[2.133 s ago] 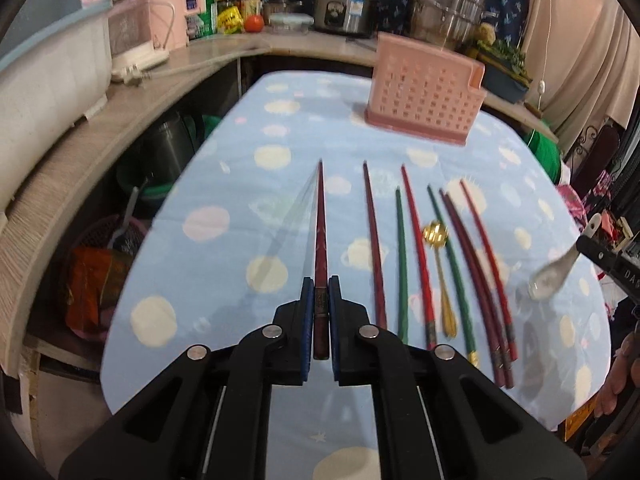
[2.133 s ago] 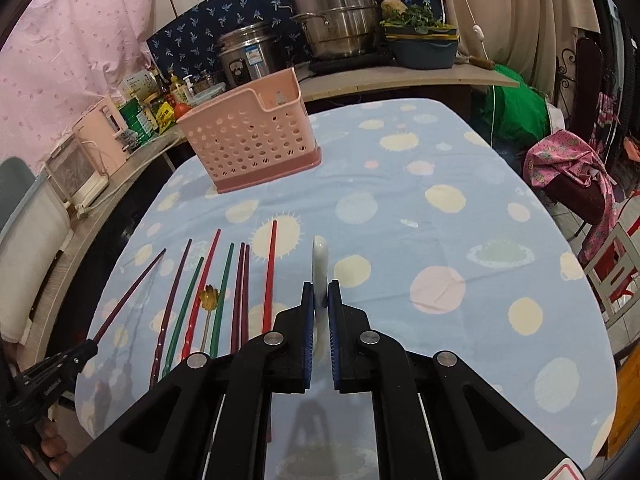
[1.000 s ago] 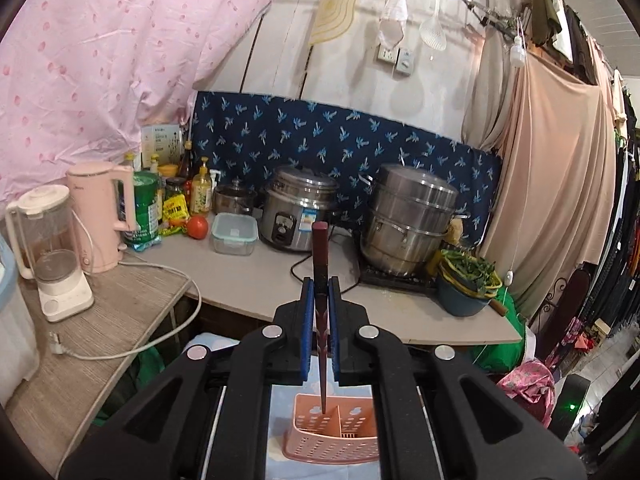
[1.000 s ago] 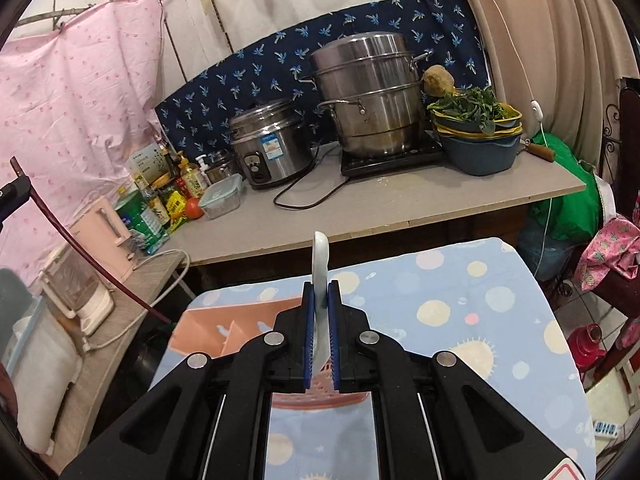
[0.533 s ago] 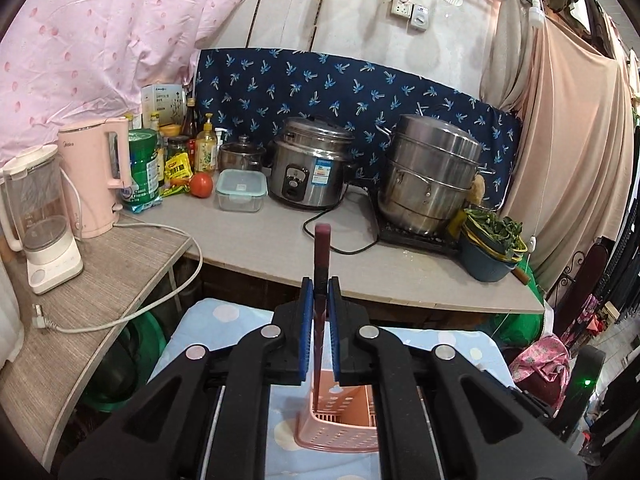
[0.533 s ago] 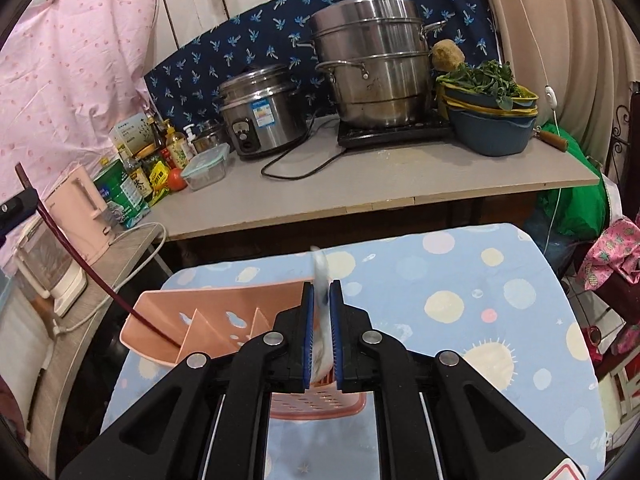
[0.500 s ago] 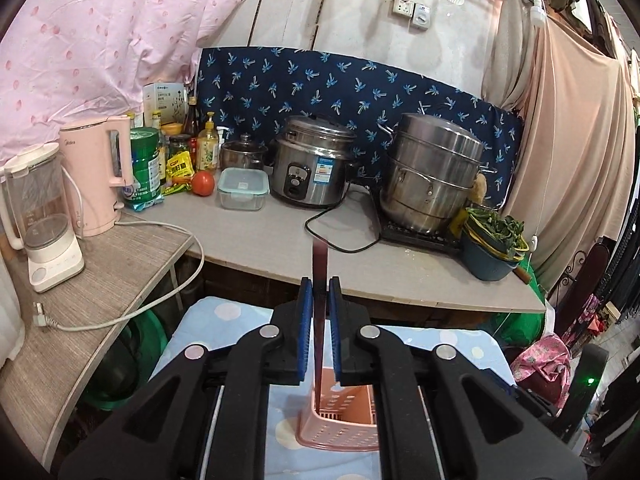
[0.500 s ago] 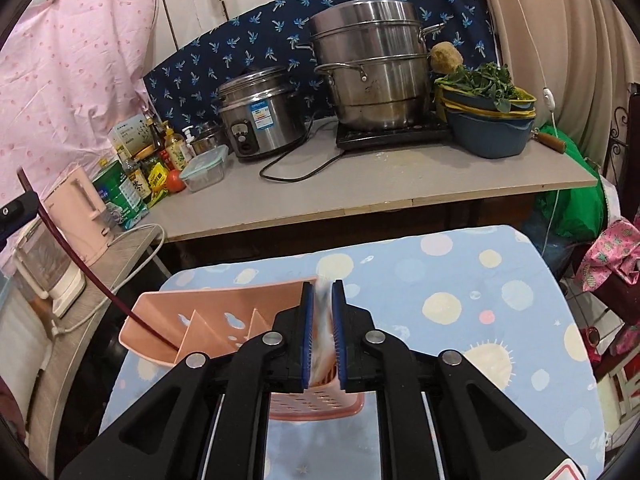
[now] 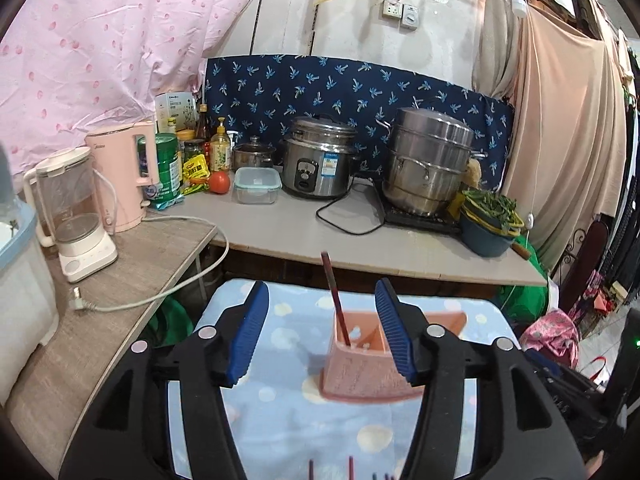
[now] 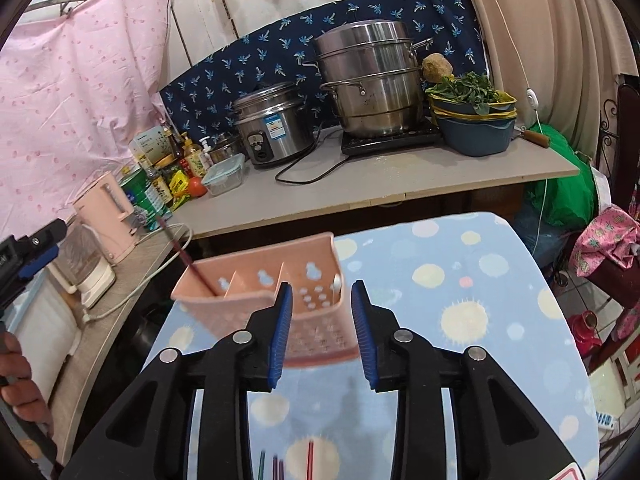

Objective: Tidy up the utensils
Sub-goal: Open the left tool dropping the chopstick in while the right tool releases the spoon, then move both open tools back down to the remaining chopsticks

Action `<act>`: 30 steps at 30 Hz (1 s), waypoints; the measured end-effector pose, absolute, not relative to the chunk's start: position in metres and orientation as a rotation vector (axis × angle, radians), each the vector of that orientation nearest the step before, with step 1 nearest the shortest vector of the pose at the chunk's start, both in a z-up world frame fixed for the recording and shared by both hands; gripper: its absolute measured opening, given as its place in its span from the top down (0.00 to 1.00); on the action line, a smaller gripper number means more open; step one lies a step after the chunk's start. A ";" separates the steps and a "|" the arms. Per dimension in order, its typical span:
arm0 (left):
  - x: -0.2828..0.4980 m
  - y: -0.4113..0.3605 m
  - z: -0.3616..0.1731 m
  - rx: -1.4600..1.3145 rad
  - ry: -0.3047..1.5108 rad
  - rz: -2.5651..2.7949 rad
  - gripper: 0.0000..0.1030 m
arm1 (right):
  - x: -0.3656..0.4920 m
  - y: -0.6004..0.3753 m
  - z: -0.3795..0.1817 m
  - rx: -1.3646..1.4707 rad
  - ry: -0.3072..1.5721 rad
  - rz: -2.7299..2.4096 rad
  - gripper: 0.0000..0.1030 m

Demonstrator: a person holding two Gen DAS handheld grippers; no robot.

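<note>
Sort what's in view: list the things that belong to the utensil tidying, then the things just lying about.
Job:
pink caddy
dark red chopstick standing in it
white spoon in it
chopsticks on the table

Lying about:
rice cooker
steamer pot
kettle
blender
tomato

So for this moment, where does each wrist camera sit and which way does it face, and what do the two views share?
Left wrist: rides the left gripper, looking forward and slightly down over the table at the pink basket and counter; its open jaws fill the foreground.
Right wrist: rides the right gripper, facing the same basket from its other end; its jaws are open, and the left gripper and a hand show at the left edge.
Shared: the basket, the dark red chopstick standing in it, the counter pots.
</note>
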State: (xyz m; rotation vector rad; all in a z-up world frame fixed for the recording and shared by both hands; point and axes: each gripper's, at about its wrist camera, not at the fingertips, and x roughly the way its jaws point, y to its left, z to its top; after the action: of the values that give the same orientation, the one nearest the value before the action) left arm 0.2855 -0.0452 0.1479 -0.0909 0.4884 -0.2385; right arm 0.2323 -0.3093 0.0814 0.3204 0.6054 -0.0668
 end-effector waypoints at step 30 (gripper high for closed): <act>0.094 -0.008 -0.054 0.017 0.902 -0.204 0.49 | 0.024 -0.221 -0.058 0.234 0.886 -0.045 0.63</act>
State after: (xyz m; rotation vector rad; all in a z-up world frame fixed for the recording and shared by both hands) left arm 0.0936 -0.0076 -0.0545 0.0173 0.9017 -0.2036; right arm 0.0237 -0.2213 -0.0581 0.2335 0.8857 -0.0448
